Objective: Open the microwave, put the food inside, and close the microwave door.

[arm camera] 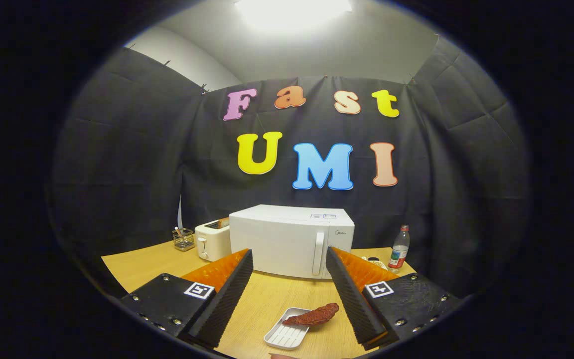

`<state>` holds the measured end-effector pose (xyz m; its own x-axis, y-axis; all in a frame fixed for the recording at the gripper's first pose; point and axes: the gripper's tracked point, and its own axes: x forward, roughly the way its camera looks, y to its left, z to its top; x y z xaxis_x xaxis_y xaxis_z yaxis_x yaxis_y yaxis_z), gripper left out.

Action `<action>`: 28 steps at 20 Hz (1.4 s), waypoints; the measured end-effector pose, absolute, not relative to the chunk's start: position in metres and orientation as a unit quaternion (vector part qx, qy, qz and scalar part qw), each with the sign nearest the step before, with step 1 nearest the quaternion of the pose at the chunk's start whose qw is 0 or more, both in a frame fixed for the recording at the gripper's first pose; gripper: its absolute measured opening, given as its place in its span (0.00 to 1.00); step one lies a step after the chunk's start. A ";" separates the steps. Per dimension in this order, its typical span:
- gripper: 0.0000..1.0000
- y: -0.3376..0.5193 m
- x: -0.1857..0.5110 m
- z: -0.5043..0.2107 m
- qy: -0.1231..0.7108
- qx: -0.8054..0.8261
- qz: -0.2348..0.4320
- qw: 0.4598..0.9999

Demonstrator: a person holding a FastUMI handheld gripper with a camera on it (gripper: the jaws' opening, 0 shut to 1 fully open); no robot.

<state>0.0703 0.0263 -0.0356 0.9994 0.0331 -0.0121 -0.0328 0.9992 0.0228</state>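
On the wooden table, from left: a pen cup, toaster and closed microwave, whose handle you should hook squarely with the gripper, now spread and empty, the food on its tray between the fingers, a bottle rightmost.

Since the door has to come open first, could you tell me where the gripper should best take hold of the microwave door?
Probably the vertical bar handle at the right edge of the microwave door, approached straight from the front, one finger on each side. It stands proud and upright, and the open gripper already faces it.
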 end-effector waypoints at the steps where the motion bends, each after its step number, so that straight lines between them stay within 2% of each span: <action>1: 0.95 0.026 0.076 -0.036 0.005 0.015 0.017 1.000; 14: 0.95 0.006 0.174 -0.084 0.022 0.051 -0.004 0.998; 24: 0.95 -0.024 0.269 -0.146 0.071 0.080 -0.047 0.993; 28: 0.94 -0.034 0.300 -0.154 0.066 0.090 -0.059 0.992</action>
<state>0.3001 -0.0338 -0.1537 0.9844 -0.1050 -0.1415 0.1287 0.9768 0.1709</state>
